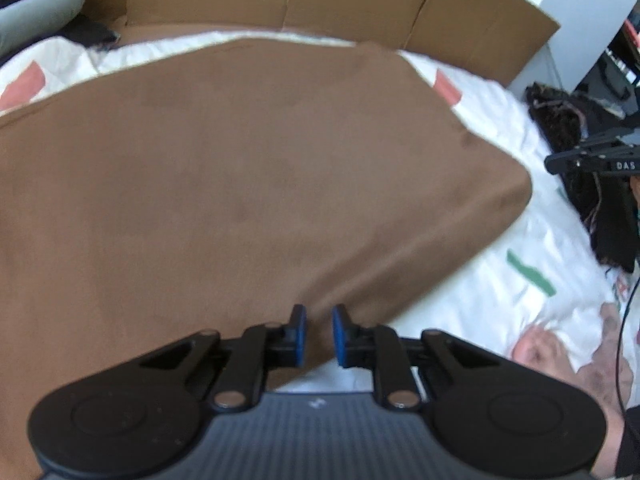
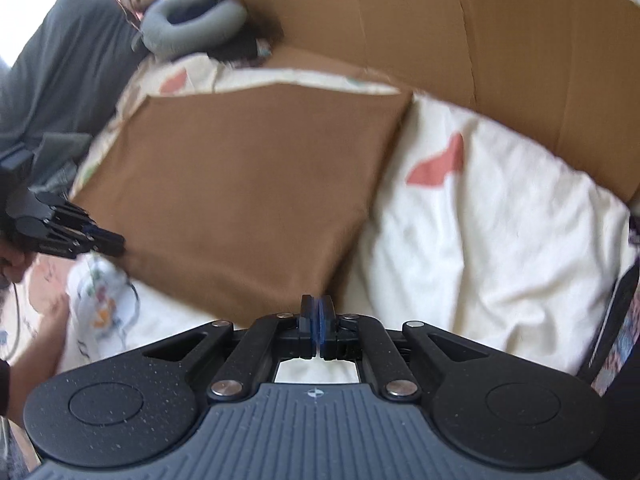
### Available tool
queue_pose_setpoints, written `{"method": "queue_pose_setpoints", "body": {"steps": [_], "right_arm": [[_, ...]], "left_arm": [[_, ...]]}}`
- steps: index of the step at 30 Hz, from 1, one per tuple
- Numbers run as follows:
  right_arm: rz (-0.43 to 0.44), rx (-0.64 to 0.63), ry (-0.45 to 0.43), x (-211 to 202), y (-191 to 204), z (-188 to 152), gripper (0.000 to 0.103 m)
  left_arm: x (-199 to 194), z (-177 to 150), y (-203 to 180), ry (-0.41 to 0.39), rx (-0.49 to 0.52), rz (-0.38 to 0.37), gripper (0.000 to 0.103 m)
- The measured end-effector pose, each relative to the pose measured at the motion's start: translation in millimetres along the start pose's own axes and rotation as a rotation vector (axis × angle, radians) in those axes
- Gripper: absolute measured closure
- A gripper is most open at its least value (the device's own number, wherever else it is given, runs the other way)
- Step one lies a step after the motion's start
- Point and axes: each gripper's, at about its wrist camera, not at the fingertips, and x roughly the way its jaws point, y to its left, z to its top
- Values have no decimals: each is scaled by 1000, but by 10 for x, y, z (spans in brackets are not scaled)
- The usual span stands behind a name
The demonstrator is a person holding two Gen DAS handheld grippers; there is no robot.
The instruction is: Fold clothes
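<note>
We are mid-fold on the brown garment [image 1: 240, 184], and judging by both grips sitting along its lower edge, this looks like the start of the next fold.

The left tongs [image 1: 319, 334] are drawn in to a narrow gap with the cloth's bottom hem between the blue pads [image 1: 301, 332]; we read this as a pinch on that hem, though blur hides the contact. The right tongs [image 2: 319, 330] are fully closed at the garment's lower right corner; we cannot tell whether any cloth is caught.

Next, we judge, both edges must be lifted together and carried toward the top of the frame, keeping the hem level.

The garment lies flat on the white patterned bedding [image 2: 480, 216], filling the centre and left of both views: a smooth brown rectangle, straight edges, already folded at least once, cardboard [image 2: 480, 24] standing behind.
</note>
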Motion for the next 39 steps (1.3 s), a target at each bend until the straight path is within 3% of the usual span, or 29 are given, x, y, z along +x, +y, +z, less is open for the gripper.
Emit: {"method": "queue_pose_setpoints", "body": {"steps": [6,10,19,27,29,30,39], "right_arm": [[11,-44,-30,121,281,175,102],[-18,-42,-6,340,397,192,102],[-160,32,66,659,149,-59,96],[-132,73,14,477,221,-26,93],[-123,53,1,455,294,8,75],[-120,39,-5,449,340,23,72],[-74,-78,37,768,761,266,71]], "left_arm": [[107,103,-103,-21,3,-29,91],[243,139,-250,-18,33,-53,91],[433,61,-351,38,93,-45,91],[354,152,-391,-5,72,-56,91],[369,203,-429,-15,77,-61,91],[377,228,-449,-20,80,-63,91],[532,344,-814,-46,167,-115,90]]}}
